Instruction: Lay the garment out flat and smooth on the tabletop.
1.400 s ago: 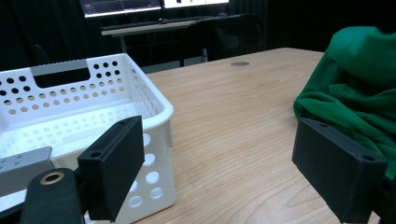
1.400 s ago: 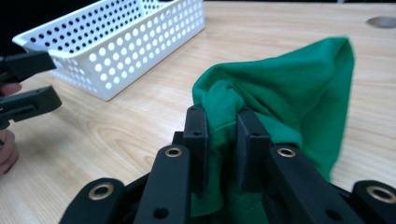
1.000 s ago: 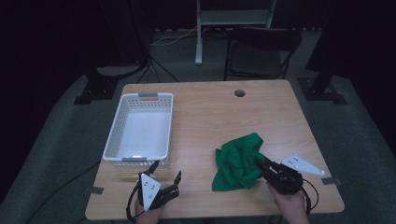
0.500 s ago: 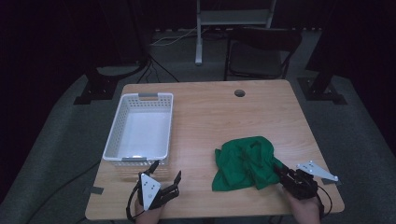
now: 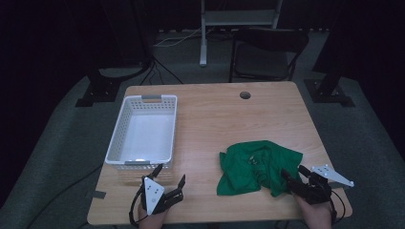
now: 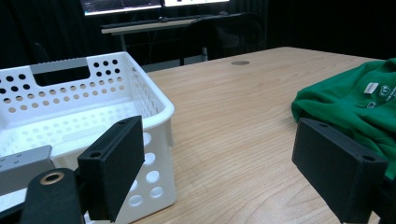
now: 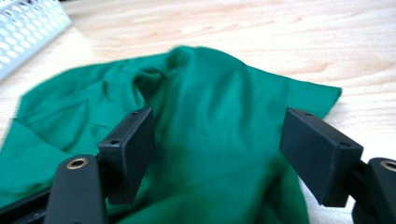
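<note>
While it lies crumpled on the near right part of the bench (image 5: 267,114), the green cloth (image 5: 253,164) has some folds and a small white label on its upper side. Its near right edge is just in front of the right tool (image 5: 292,172), and in the right gripper view the cloth (image 7: 201,140) is between and beyond the two black jaws. These jaws have just been opening; they stand wide now, and the pads do not press on the fabric. The left tool (image 5: 169,175) is at the near left edge of the bench, well apart from the cloth, and its jaws are also wide with nothing between them. Just beyond this tool stands a white basket (image 5: 114,143) with holes in its walls, on the left part of the bench. Behind the bench, a dark chair (image 5: 265,55) stands on the grey floor.
</note>
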Tool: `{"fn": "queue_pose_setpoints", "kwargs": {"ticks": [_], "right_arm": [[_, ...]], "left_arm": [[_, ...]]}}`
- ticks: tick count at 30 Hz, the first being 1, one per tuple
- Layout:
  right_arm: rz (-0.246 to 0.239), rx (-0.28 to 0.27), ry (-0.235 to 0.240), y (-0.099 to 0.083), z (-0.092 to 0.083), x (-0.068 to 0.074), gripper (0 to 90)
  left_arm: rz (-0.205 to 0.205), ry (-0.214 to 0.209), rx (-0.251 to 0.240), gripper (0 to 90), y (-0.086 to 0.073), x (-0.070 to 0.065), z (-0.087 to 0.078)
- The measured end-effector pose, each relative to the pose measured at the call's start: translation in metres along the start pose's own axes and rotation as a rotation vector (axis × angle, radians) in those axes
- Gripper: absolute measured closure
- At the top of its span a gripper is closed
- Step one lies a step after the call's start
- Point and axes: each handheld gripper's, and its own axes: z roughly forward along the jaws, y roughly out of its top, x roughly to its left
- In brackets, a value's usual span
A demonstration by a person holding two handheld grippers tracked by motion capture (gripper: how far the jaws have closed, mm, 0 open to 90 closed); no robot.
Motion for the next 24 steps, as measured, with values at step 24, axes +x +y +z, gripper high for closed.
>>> {"fn": "queue_pose_setpoints", "kwargs": {"ticks": [24], "right_arm": [[-0.038, -0.040, 0.031, 0.006, -0.004, 0.007, 23.5]], "left_arm": [[0.009, -0.162, 0.109, 17.8, 0.014, -0.030, 0.007]]}}
